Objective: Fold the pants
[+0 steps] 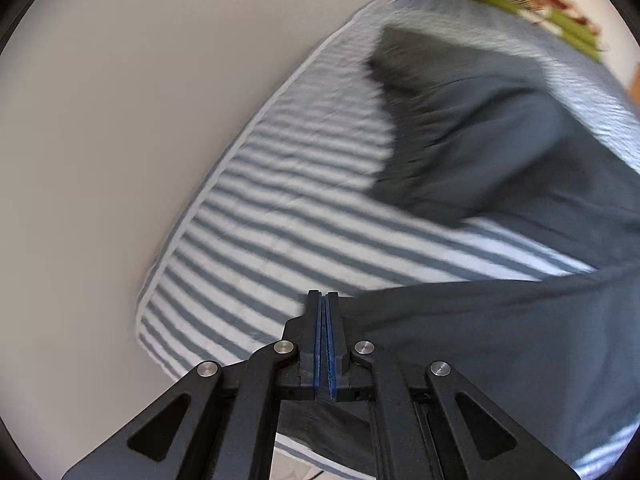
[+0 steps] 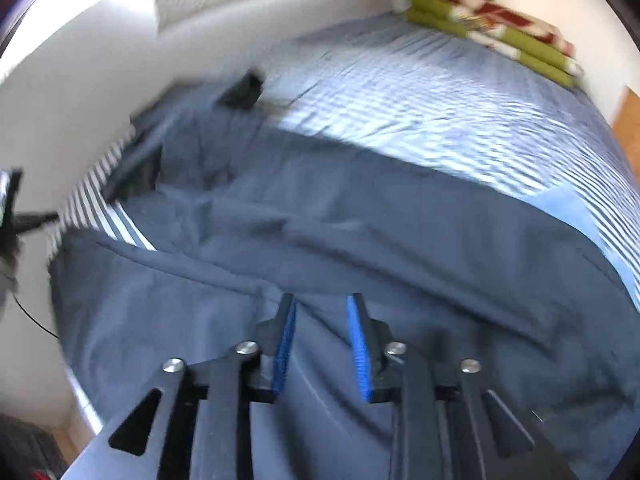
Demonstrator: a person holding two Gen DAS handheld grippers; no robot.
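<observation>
Dark blue-grey pants (image 2: 320, 208) lie rumpled across a striped bed. In the left wrist view my left gripper (image 1: 323, 294) is shut, its blue pads pressed together on an edge of the pants (image 1: 500, 340). The cloth runs off to the right and hangs under the fingers. A further part of the pants (image 1: 480, 128) lies beyond on the cover. My right gripper (image 2: 320, 300) hovers open just above the pants, with nothing between its blue pads (image 2: 285, 344). A blurred dark shape (image 2: 244, 88) at the far end of the pants cannot be made out.
The bed cover (image 1: 260, 220) has grey and white stripes and meets a pale wall (image 1: 120, 120) on the left. A folded green and red blanket (image 2: 492, 28) lies at the far corner. Wooden floor (image 2: 628, 132) shows on the right. A dark stand (image 2: 10, 208) and cable are at the left edge.
</observation>
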